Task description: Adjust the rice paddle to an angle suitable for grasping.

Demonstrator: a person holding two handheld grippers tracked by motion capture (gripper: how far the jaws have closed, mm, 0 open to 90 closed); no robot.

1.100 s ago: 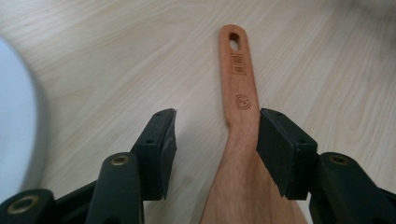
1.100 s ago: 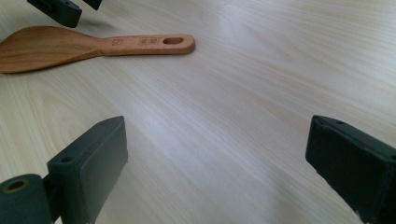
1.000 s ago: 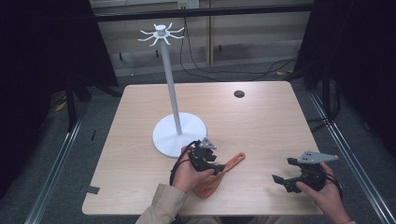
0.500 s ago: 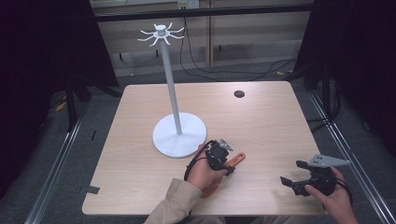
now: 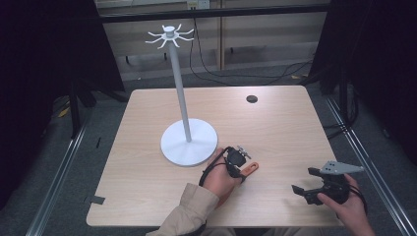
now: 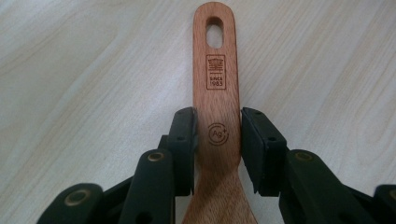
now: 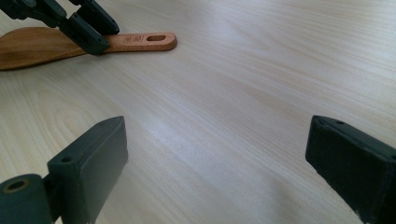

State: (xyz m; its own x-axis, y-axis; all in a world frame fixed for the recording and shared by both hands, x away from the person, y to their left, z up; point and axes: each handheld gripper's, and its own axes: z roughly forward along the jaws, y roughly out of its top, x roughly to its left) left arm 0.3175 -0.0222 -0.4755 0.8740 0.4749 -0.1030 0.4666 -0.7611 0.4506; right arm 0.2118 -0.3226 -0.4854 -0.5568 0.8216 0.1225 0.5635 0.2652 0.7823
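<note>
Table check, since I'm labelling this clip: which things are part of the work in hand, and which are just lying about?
In the job:
- wooden spatula, lying flat on the table
- left tongs, jaws flanking its handle

Lying about:
- white hook stand
- small dark disc
- right tongs, open, holding nothing

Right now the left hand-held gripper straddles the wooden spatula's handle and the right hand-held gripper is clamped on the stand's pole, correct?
Not the right one: the right hand-held gripper stands open over bare table, per the right gripper view. The left hand-held gripper does straddle the wooden spatula handle.

wooden spatula (image 6: pixel 217 93) on table (image 5: pixel 285 123), handle between left gripper (image 6: pixel 217 140) jaws | hook stand (image 5: pixel 189 142) beyond-left of it | right gripper (image 5: pixel 307 182) well right
</note>
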